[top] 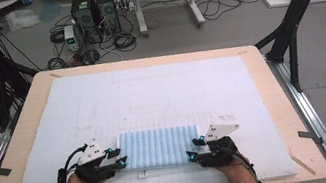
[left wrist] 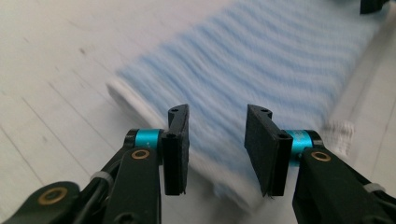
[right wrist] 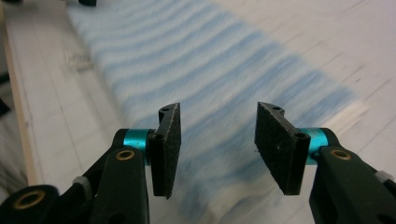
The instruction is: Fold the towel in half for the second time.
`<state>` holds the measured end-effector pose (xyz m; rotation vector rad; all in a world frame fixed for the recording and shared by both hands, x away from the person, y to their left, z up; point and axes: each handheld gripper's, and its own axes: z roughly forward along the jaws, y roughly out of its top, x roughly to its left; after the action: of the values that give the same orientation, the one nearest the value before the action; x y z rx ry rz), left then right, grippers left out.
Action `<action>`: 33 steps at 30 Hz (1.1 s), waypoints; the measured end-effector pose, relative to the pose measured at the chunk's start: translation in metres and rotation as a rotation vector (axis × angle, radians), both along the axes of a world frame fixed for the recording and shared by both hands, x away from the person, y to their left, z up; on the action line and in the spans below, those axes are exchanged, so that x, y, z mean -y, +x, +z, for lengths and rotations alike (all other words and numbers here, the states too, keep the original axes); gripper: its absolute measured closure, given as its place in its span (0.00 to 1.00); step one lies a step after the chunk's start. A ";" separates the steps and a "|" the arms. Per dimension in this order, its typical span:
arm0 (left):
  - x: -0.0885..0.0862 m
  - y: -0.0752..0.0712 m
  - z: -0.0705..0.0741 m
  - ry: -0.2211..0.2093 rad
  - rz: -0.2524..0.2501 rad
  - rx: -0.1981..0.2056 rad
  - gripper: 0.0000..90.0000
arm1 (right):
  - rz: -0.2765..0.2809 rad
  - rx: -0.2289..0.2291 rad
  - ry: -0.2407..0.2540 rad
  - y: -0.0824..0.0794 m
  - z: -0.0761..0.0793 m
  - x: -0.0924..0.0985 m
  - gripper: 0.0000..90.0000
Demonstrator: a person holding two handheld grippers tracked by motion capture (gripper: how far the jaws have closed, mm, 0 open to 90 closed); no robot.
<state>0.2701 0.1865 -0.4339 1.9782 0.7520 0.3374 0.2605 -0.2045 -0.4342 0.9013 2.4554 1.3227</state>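
A folded towel with light blue and white stripes [top: 159, 146] lies flat on the white mat near the table's front edge. My left gripper [top: 118, 157] sits at the towel's left short edge, jaws apart. My right gripper [top: 195, 147] sits at its right short edge, also apart. In the left gripper view the gripper [left wrist: 217, 135] stands open over the towel's [left wrist: 261, 60] near edge, the pads clear of the cloth. The right gripper view has its gripper [right wrist: 217, 135] open above the towel [right wrist: 187, 60] in the same way. Nothing is pinched.
The white gridded mat [top: 150, 88] covers most of the wooden table [top: 26, 131]. A small white tag [top: 142, 175] lies just in front of the towel. Beyond the table are computer towers [top: 93, 10], cables and black frame legs on the floor.
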 end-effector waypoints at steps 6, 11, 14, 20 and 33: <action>0.001 0.029 0.003 -0.050 0.038 -0.024 0.65 | -0.057 0.034 0.011 0.023 0.004 0.000 0.68; 0.013 0.047 -0.010 0.006 0.069 -0.069 0.72 | -0.129 0.017 -0.059 0.043 -0.002 -0.001 0.72; 0.017 0.047 -0.015 0.038 0.078 -0.059 0.73 | -0.149 0.000 -0.102 0.050 -0.007 -0.001 0.72; 0.013 0.043 -0.015 0.031 0.089 -0.058 0.71 | -0.167 0.014 -0.104 0.049 -0.006 0.005 0.68; -0.003 0.043 -0.013 -0.023 0.099 -0.051 0.62 | -0.041 0.007 -0.072 0.014 -0.007 0.028 0.55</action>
<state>0.3128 0.1892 -0.4472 1.9382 0.8845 0.3366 0.2750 -0.2323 -0.4408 0.9228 2.4481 1.2137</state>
